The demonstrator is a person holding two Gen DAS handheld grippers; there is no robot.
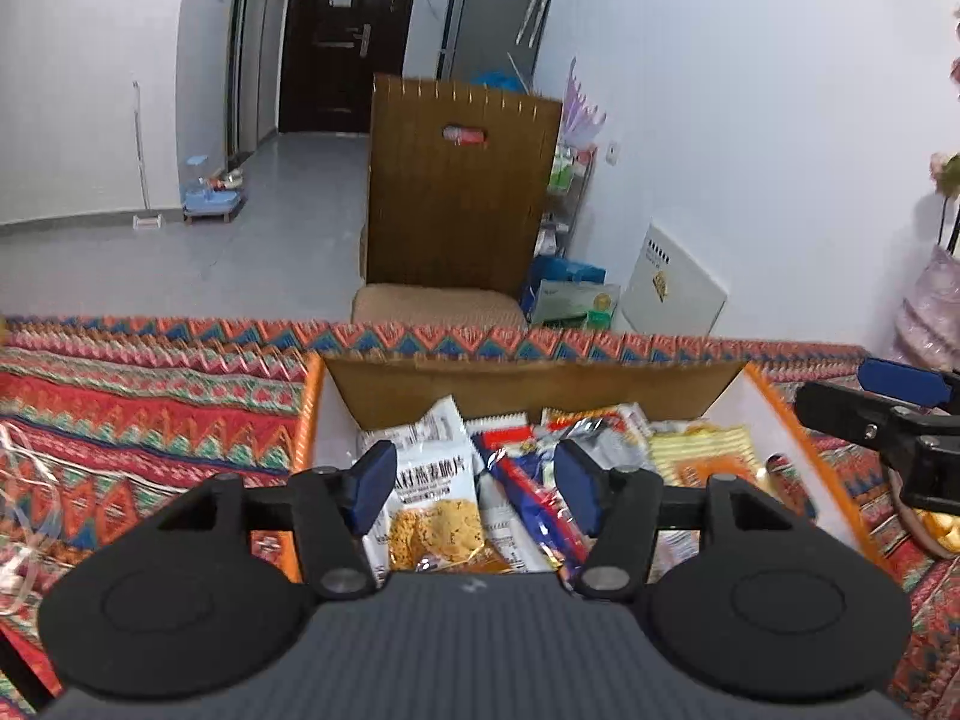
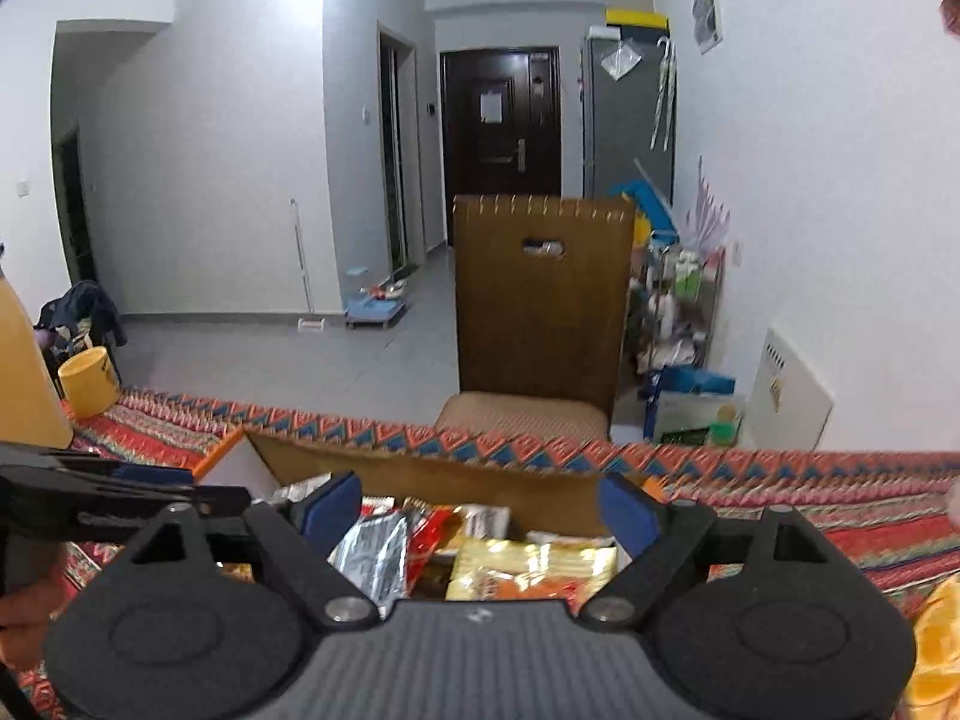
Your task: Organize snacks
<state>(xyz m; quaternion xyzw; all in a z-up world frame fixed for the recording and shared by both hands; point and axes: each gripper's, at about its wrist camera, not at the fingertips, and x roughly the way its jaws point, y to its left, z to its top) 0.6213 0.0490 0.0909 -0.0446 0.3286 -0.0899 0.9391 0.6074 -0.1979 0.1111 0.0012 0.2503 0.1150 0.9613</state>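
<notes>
Left wrist view: left gripper [image 1: 477, 477] hangs over one open cardboard box [image 1: 534, 387] of snacks, jaws parted partway, nothing pinched, two blue pads [image 1: 375, 480] clear of the packets; directly between and below the jaws lies one white oat-crisp packet [image 1: 435, 501] and beside it one red-and-blue wrapper [image 1: 534, 495]; past the right jaw one yellow packet [image 1: 705, 456]; full packet count cannot be told, they overlap; right gripper [image 1: 888, 402] pokes in from the right edge, over the box's right side; box sits on one patterned tablecloth [image 1: 132, 408]; ahead of the jaws, beyond the table edge, one wooden chair [image 1: 456, 192]. Right wrist view: right gripper [image 2: 480, 516] jaws wide, empty; between them one silver packet [image 2: 372, 546], one gold-yellow packet [image 2: 534, 564], one red wrapper [image 2: 429, 531], all inside the box [image 2: 420, 477]; left gripper [image 2: 108, 498] beside the left jaw; far left one yellow tub [image 2: 90, 381].
</notes>
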